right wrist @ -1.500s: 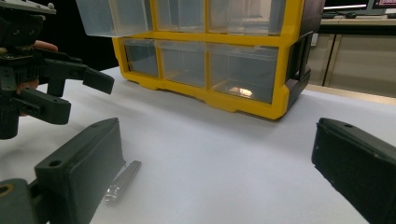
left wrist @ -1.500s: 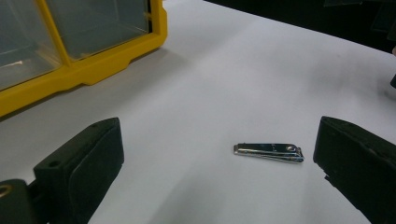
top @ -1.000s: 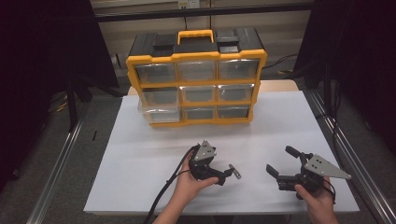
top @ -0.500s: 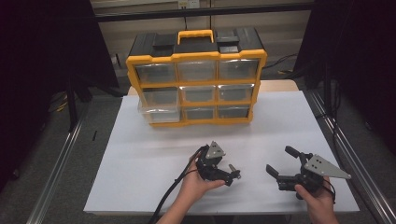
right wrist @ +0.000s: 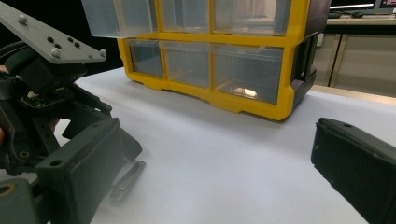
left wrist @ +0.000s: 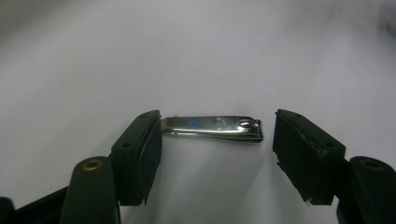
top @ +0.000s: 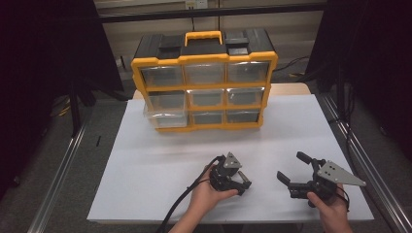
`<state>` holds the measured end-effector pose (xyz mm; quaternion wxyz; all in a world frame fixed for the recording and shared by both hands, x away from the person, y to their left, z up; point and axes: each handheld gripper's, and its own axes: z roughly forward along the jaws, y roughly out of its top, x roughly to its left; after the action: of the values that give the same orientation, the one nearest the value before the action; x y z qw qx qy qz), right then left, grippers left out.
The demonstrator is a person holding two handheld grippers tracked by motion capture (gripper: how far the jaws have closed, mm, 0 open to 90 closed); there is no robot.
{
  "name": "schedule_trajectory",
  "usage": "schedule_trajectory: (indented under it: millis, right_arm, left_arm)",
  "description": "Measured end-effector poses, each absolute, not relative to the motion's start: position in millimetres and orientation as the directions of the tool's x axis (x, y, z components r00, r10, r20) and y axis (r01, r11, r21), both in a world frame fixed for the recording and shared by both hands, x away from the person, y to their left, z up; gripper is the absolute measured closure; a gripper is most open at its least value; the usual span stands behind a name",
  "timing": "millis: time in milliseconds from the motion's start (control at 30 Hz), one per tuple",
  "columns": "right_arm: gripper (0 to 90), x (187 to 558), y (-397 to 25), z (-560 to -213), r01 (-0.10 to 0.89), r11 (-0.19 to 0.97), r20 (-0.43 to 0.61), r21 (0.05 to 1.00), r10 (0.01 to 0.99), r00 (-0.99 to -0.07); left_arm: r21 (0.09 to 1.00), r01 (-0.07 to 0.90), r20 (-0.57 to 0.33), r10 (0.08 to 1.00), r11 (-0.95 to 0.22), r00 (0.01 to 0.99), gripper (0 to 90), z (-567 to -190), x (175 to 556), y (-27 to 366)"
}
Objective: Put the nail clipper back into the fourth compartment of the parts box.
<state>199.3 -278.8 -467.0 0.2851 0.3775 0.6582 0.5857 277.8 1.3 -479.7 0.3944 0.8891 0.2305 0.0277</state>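
Left gripper, jaws spread, is lowered over a nail clipper lying flat on the white table between them, one jaw touching its end, while the right gripper sits nearby, jaws also spread, holding nothing.

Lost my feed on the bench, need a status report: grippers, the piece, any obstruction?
Left gripper open, jaws astride the flat silver metal nail clipper, not yet clamped. Right gripper open, holding nothing. Yellow-and-black drawer cabinet well behind; nothing in the way.
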Motion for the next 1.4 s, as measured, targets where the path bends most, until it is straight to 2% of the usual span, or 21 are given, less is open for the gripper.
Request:
schedule_trajectory:
  millis: [433,633,667,733,900,933,1100,1167,1267,1400]
  right_arm:
    - [2.2,200,-278,-467,0.164,0.036,0.062,0.986,0.826,-0.560]
    - [2.3,200,-278,-467,0.160,0.036,0.061,0.986,0.827,-0.559]
    - [2.4,200,-279,-467,0.164,0.038,0.061,0.986,0.824,-0.563]
    - [2.4,200,-279,-467,0.165,0.036,0.064,0.986,0.826,-0.560]
    - [2.4,199,-279,-467,0.167,0.027,0.071,0.986,0.829,-0.555]
    - [2.4,200,-279,-467,0.165,0.027,0.070,0.986,0.829,-0.554]
    - [2.6,199,-280,-467,0.161,0.032,0.064,0.986,0.826,-0.560]
    - [2.6,199,-280,-467,0.160,0.033,0.063,0.987,0.826,-0.560]
    - [2.5,199,-280,-467,0.164,0.027,0.070,0.986,0.826,-0.559]
    - [2.6,199,-280,-467,0.160,0.035,0.062,0.987,0.822,-0.566]
  left_arm:
    - [0.704,0.368,-0.093,0.435,-0.607,0.896,31.1,-481,274,-10]
    - [0.727,0.346,-0.057,0.451,-0.593,0.891,34.7,-485,271,-14]
    - [0.717,0.343,-0.044,0.452,-0.606,0.891,38.7,-483,271,-14]
    - [0.701,0.323,-0.023,0.432,-0.636,0.901,40.0,-482,272,-11]
    - [0.732,0.324,-0.035,0.443,-0.599,0.896,42.0,-485,273,-10]
    - [0.721,0.325,-0.025,0.445,-0.613,0.895,45.9,-483,273,-9]
    - [0.738,0.340,-0.045,0.461,-0.583,0.886,48.8,-485,273,-7]
    - [0.720,0.351,-0.040,0.469,-0.598,0.882,54.3,-482,273,-5]
    - [0.743,0.384,-0.083,0.493,-0.548,0.866,62.1,-484,275,-3]
    - [0.732,0.390,-0.078,0.499,-0.559,0.863,68.3,-484,276,1]
